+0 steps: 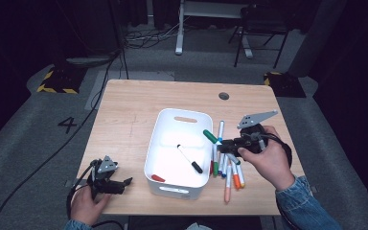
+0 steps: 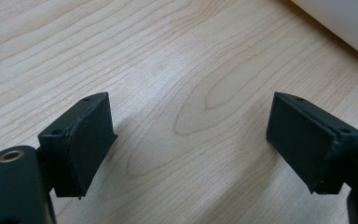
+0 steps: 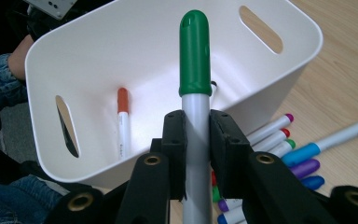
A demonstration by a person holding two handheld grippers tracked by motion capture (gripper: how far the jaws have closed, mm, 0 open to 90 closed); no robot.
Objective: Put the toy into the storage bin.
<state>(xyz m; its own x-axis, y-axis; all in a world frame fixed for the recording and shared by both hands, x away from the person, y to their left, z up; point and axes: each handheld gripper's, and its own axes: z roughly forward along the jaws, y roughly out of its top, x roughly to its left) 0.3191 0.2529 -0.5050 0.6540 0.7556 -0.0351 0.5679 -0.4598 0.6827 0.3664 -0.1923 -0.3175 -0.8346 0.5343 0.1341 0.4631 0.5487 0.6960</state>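
**Green-capped marker held at the bin's rim**

Green-capped marker [image 3: 195, 84] clamped by its pale barrel in the right gripper [image 3: 196, 140], cap pointing over the white bin [image 1: 159, 139], just beside the near wall. Loose markers [image 1: 227, 167] lying beyond. Left gripper [image 2: 191, 140] idle, jaws wide, empty, over bare table [image 2: 168, 60].

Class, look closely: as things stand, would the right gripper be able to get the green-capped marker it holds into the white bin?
Probably yes. The right gripper holds the green-capped marker beside the white bin, whose open top has nothing over it; the left gripper rests well away.
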